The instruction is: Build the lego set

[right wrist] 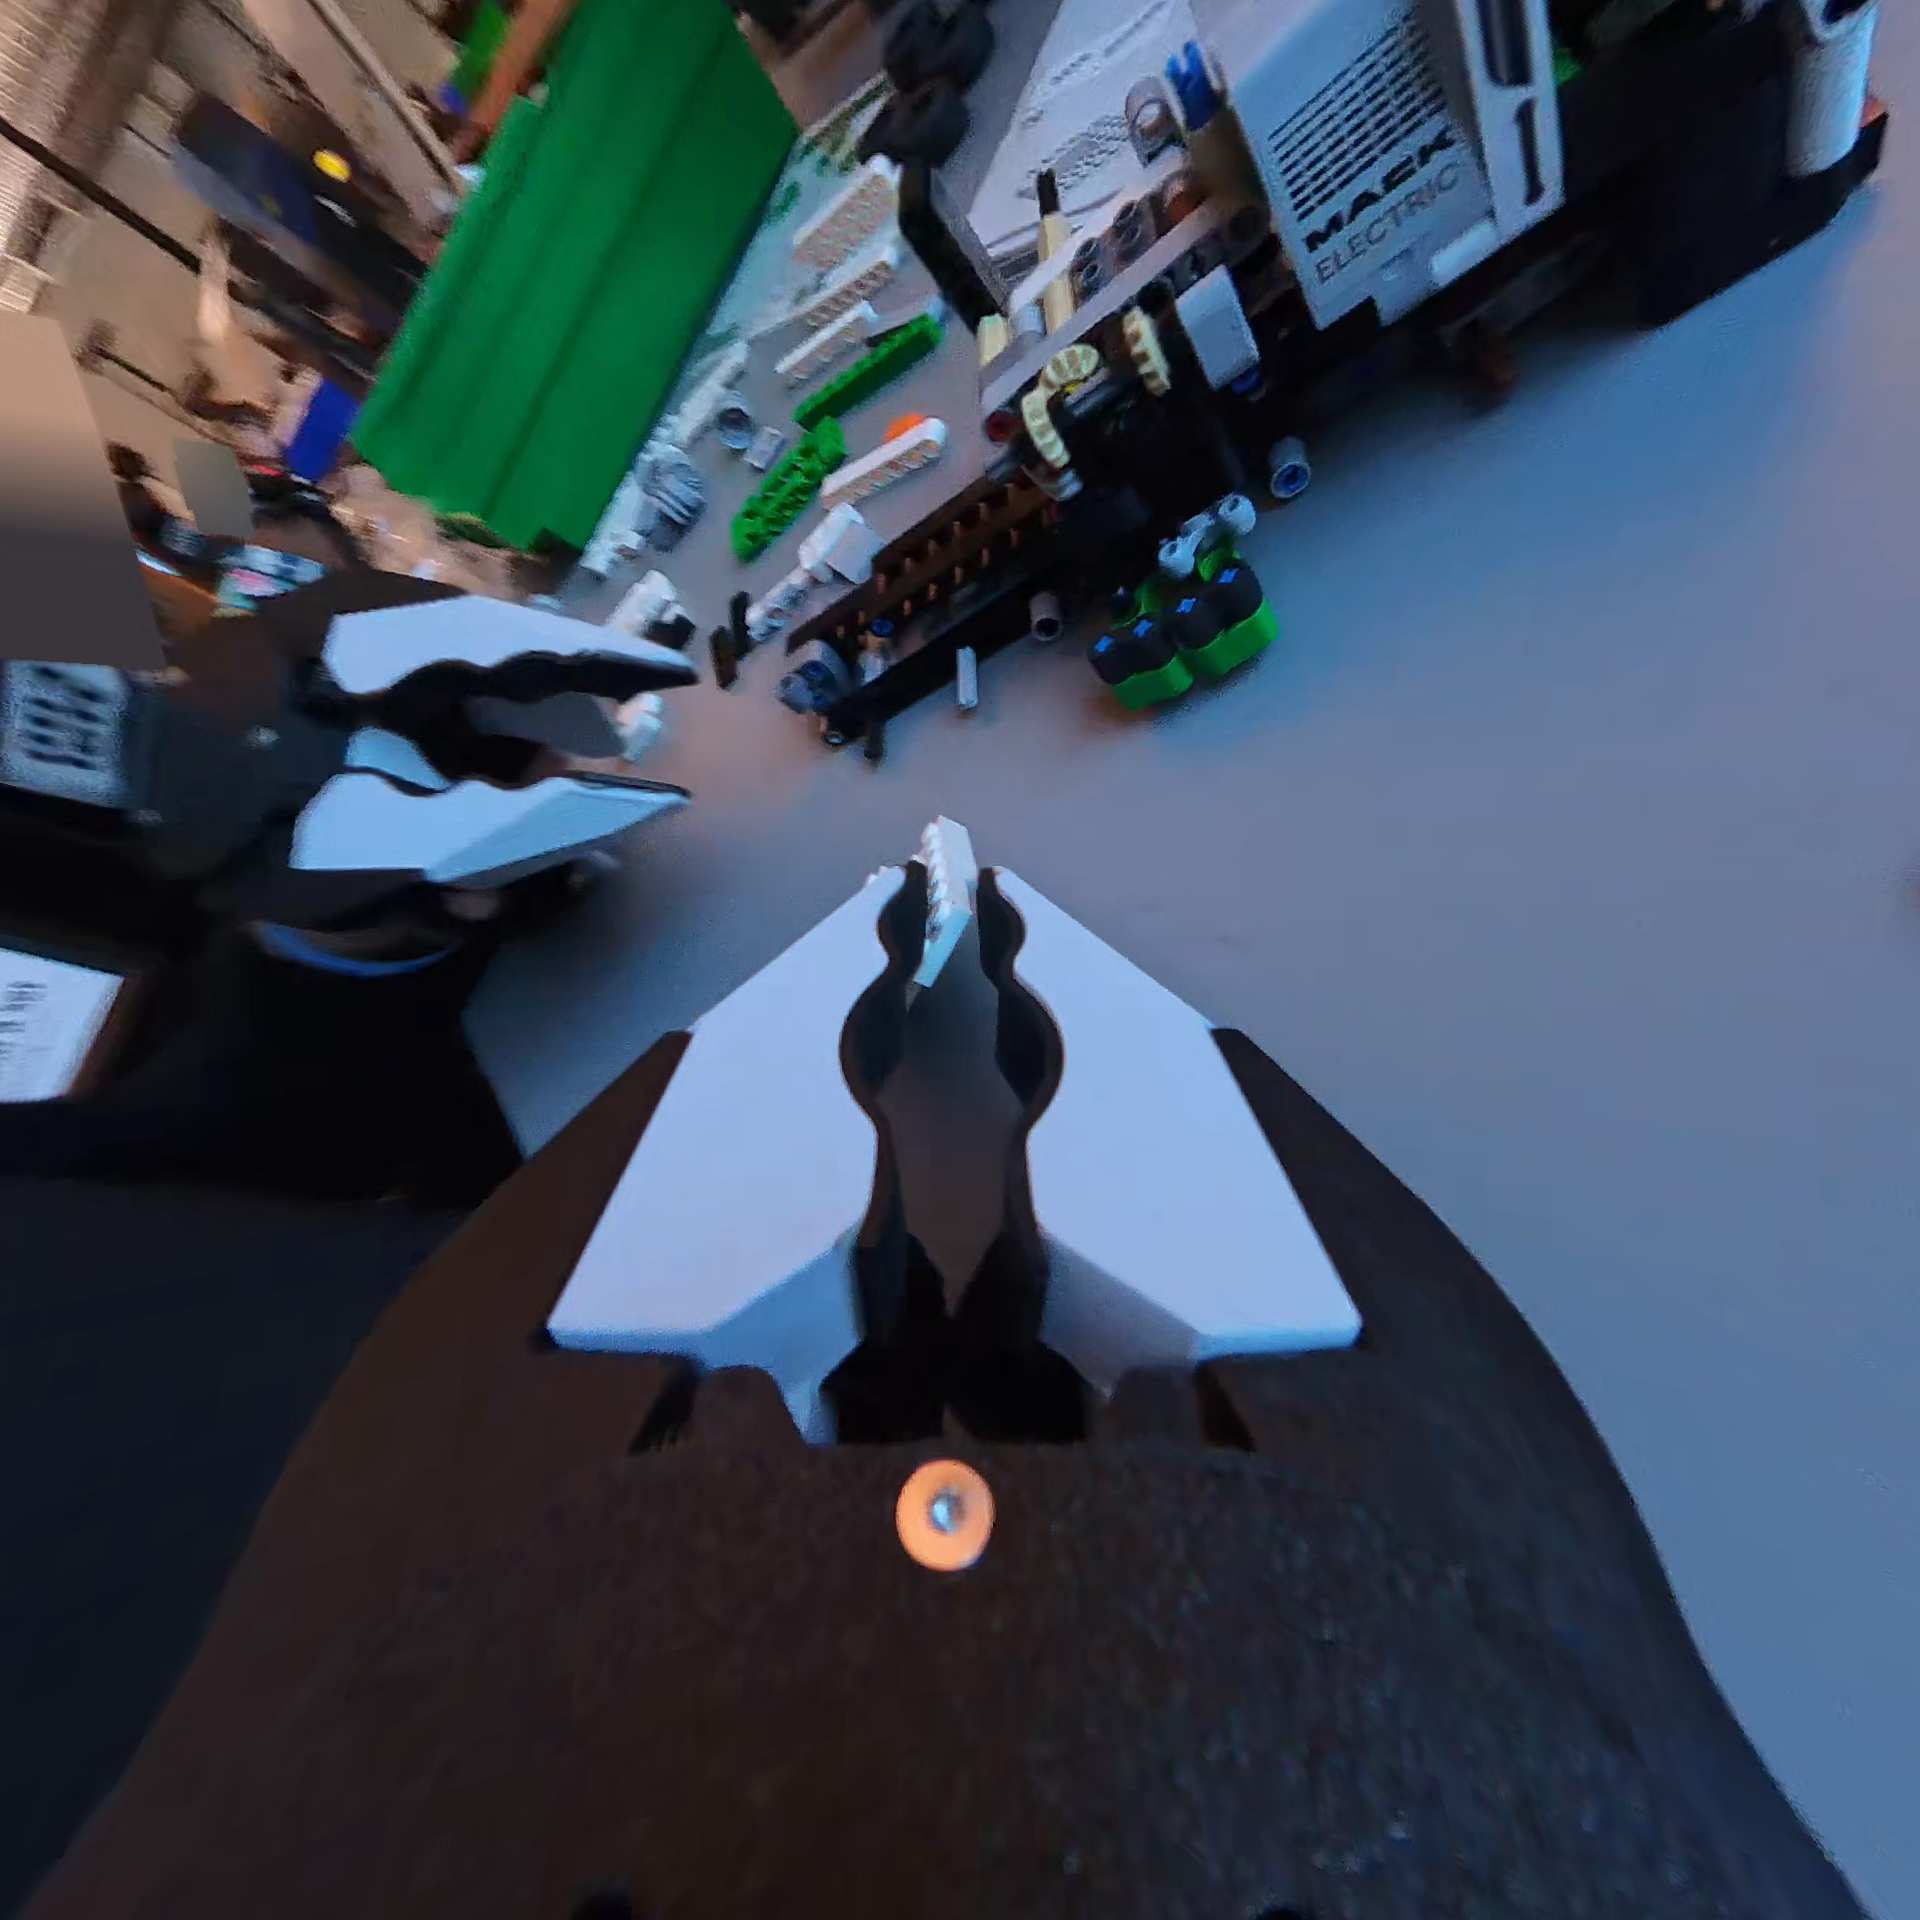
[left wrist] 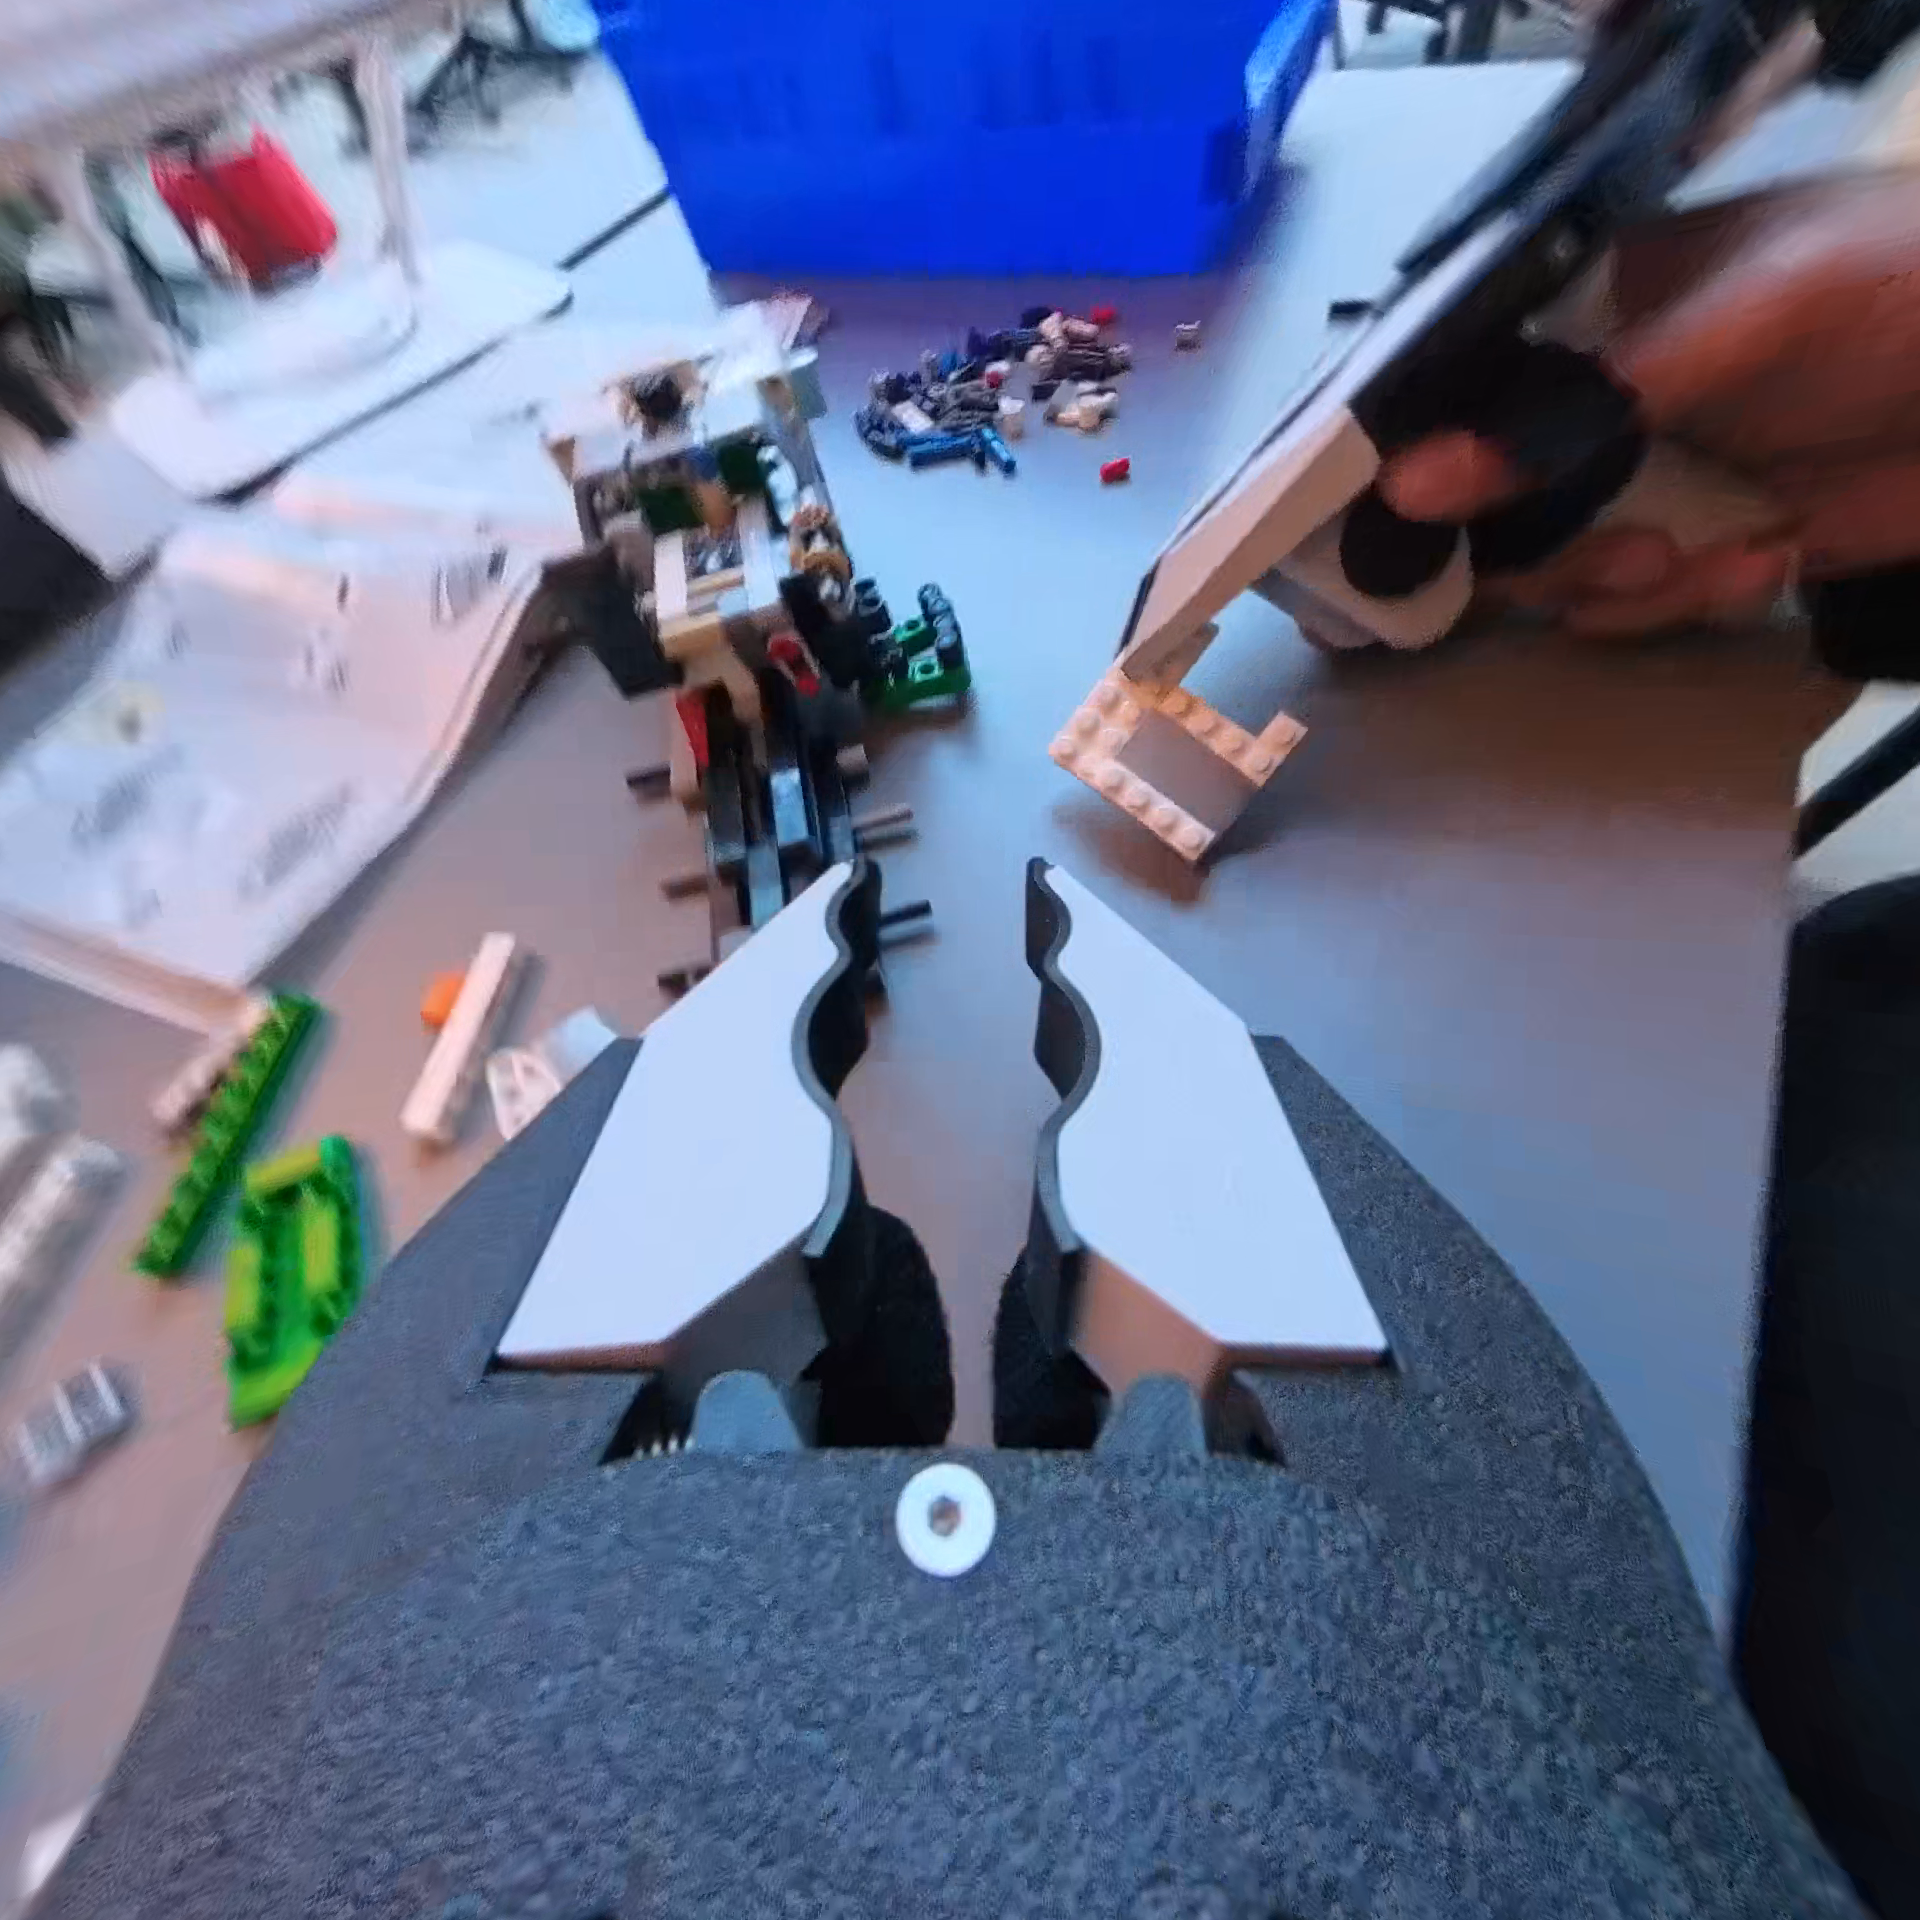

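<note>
A big blue plastic bin [left wrist: 935, 135] stands at the far edge of the grey table [left wrist: 1403, 987]. Nearer than the bin lies the half-built grey and black lego truck chassis [left wrist: 727, 582]. Right of the chassis, the right gripper [right wrist: 948, 883] pinches a white studded lego frame piece [left wrist: 1174, 753]. The left gripper [left wrist: 945, 883] hangs at the chassis's near end, jaws spread and empty.

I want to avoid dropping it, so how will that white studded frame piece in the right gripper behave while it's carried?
The white frame piece looks rigid and light. The right gripper pinches only one edge, so it may pivot or slip.
</note>
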Motion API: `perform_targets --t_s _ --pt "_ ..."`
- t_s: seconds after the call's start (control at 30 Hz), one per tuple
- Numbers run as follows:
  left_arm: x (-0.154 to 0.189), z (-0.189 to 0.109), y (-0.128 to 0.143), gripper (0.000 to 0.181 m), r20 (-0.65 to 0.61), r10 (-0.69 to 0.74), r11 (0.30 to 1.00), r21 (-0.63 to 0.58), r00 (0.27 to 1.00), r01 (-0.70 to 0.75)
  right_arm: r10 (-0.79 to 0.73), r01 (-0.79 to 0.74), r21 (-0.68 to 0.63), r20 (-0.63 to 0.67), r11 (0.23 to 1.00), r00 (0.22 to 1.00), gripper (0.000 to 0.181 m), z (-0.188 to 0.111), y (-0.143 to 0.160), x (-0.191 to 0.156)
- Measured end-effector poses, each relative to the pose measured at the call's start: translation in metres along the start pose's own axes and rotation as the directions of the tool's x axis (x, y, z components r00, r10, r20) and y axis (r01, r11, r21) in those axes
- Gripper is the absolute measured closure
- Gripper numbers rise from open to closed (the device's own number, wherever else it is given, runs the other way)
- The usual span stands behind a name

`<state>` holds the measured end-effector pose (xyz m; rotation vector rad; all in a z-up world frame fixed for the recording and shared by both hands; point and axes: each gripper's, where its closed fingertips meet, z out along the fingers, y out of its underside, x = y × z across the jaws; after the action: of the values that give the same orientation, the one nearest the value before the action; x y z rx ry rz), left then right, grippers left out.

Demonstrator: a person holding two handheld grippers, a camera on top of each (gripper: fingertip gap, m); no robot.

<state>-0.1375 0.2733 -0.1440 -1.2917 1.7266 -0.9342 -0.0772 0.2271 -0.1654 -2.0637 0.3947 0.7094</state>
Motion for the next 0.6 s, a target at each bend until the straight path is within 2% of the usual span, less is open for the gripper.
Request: perform_targets --t_s 0.1,0.17,0.3,0.47,0.6 --pt "0.003 -0.011 0.003 0.155 0.009 -0.219 0.976 0.002 0.976 0.219 -0.043 0.042 -0.011 -0.065 0.999 0.997 0.172 0.005 0.002 0.001" --pt "0.008 -0.016 0.002 0.155 -0.02 -0.31 0.95 0.02 0.95 0.311 -0.044 0.043 -0.014 -0.089 0.999 0.995 0.172 0.005 0.003 0.004" --pt "0.008 -0.022 0.002 0.155 -0.039 -0.345 0.937 0.038 0.938 0.346 -0.12 0.12 -0.01 -0.179 0.993 0.976 0.171 0.0 0.004 0.009" --pt "0.005 -0.025 0.011 0.155 -0.039 -0.366 0.931 -0.002 0.93 0.366 -0.278 0.26 -0.099 -0.287 0.96 0.917 0.169 -0.001 0.014 0.012" --pt "0.005 -0.028 0.025 0.143 -0.029 -0.368 0.928 -0.072 0.929 0.365 -0.283 0.26 -0.114 -0.327 0.959 0.902 0.165 -0.004 0.016 0.017"
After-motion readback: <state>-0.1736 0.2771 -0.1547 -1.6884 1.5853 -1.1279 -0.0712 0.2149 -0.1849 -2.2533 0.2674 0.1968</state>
